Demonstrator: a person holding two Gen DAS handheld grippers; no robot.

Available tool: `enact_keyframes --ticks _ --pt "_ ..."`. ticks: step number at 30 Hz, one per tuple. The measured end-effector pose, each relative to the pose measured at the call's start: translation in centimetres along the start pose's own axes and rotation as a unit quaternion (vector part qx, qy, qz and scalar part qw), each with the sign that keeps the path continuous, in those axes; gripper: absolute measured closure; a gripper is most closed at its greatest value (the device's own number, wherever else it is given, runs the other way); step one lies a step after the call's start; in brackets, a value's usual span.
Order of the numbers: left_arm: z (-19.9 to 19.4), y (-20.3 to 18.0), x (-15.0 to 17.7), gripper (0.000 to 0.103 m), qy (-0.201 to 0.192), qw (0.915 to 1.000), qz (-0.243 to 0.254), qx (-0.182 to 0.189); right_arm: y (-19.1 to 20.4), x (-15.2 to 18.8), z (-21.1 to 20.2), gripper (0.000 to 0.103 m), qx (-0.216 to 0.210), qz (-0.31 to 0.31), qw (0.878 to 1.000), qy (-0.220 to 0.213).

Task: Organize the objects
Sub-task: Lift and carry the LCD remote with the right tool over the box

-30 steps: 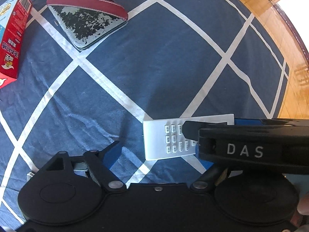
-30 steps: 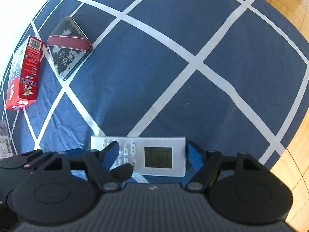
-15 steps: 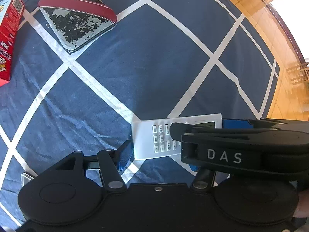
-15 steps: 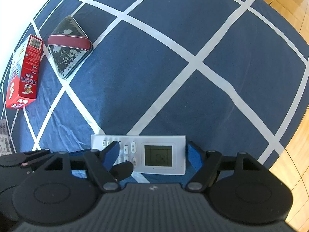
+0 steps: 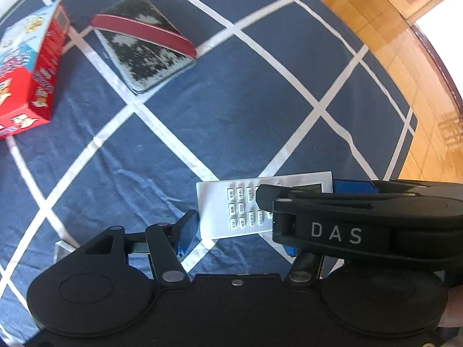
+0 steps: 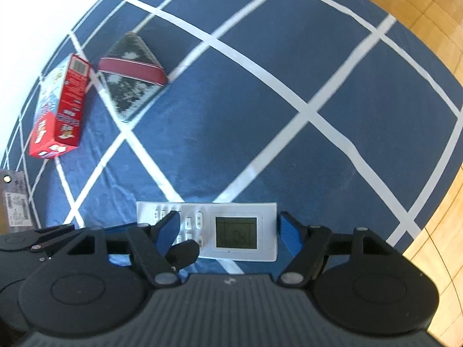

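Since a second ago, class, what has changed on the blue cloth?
The left gripper closed, its pad now against the remote's keypad end. The right gripper's jaws are closing around the remote, not yet pressing. Remote, red box and speckled case stayed put.

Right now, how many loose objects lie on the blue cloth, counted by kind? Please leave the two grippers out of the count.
White remote control: 1
Red carton box: 1
Black-and-white case with a red band: 1
Printed paper label at the cloth's edge: 1
Total: 4
A small pale item shows beside the left gripper's finger in the left wrist view; too hidden to name, so not counted.
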State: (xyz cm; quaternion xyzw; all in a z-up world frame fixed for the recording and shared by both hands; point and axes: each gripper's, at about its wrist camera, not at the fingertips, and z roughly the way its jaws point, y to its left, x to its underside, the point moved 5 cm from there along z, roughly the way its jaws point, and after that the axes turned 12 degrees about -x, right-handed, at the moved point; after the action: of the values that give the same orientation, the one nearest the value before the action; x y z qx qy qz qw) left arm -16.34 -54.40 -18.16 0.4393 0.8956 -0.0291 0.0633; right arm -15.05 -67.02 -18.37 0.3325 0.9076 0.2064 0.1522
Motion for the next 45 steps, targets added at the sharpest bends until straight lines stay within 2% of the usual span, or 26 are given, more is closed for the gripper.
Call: enact_keyframes --ticks 10,24,35,45 --pt "-3.8 2.3 1.5 0.046 -0.031 0.9968 -0.069 -0.026 4.0 0.0 -1.9 0.030 -0.025 -0.069 0.997 0.003" --pt "-7.4 8.6 4.6 0.046 -0.057 0.9823 -0.167 -0.064 11.7 1.3 -1.6 0.030 -0.063 -0.172 0.983 0.027" --pt "-9.4 17.1 7.1 0.046 -0.070 0.9701 -0.222 -0.070 20.1 2.8 1.0 0.030 -0.071 -0.228 0.970 0.043" --pt "-12.9 27.1 11.0 0.046 -0.085 0.9606 -0.249 -0.090 30.6 6.2 3.2 0.030 -0.089 -0.262 0.960 0.043"
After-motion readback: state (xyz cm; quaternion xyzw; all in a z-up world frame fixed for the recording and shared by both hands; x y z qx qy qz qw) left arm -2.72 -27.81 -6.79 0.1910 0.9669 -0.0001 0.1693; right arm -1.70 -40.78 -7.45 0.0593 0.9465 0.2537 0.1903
